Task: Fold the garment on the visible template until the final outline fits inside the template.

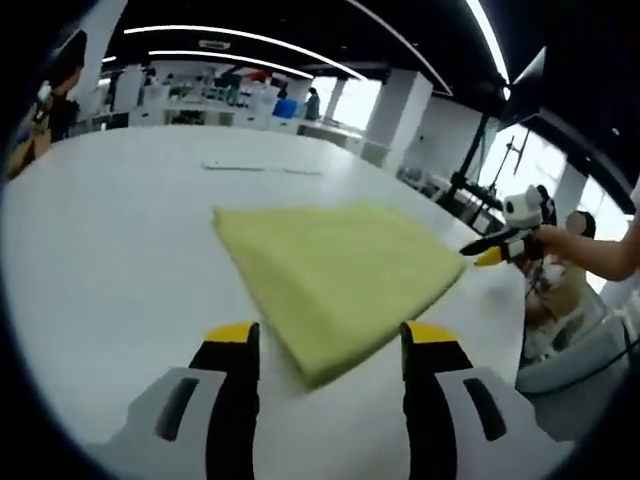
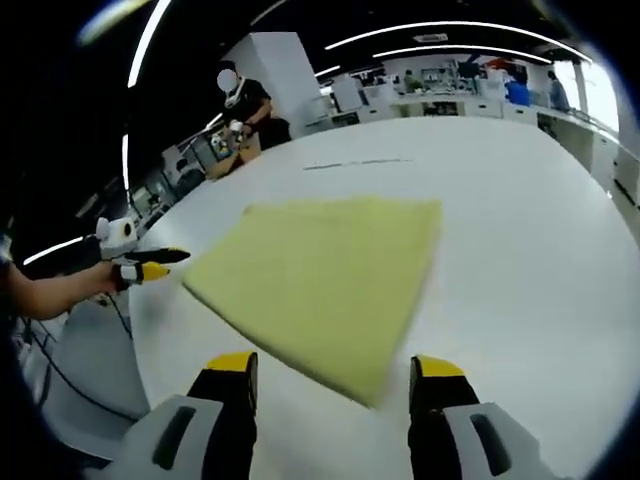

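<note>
A yellow garment [image 1: 340, 270], folded into a flat, roughly four-sided pad, lies on the white table [image 1: 110, 240]. In the left gripper view my left gripper [image 1: 331, 338] hovers open just short of the garment's near corner, holding nothing. My right gripper [image 1: 492, 249], held by a hand, sits beside the garment's right corner. In the right gripper view the same garment [image 2: 325, 280] lies ahead, and my right gripper [image 2: 335, 368] stands open over its near corner. The left gripper [image 2: 150, 266] shows at the garment's left corner, apart from the cloth.
Thin dark marks [image 1: 262, 168] run across the table beyond the garment, the same marks [image 2: 355, 162] in the right gripper view. A person [image 2: 245, 100] stands past the table's far left edge. Desks and pillars fill the background. The table's edge [image 2: 140, 330] drops off at left.
</note>
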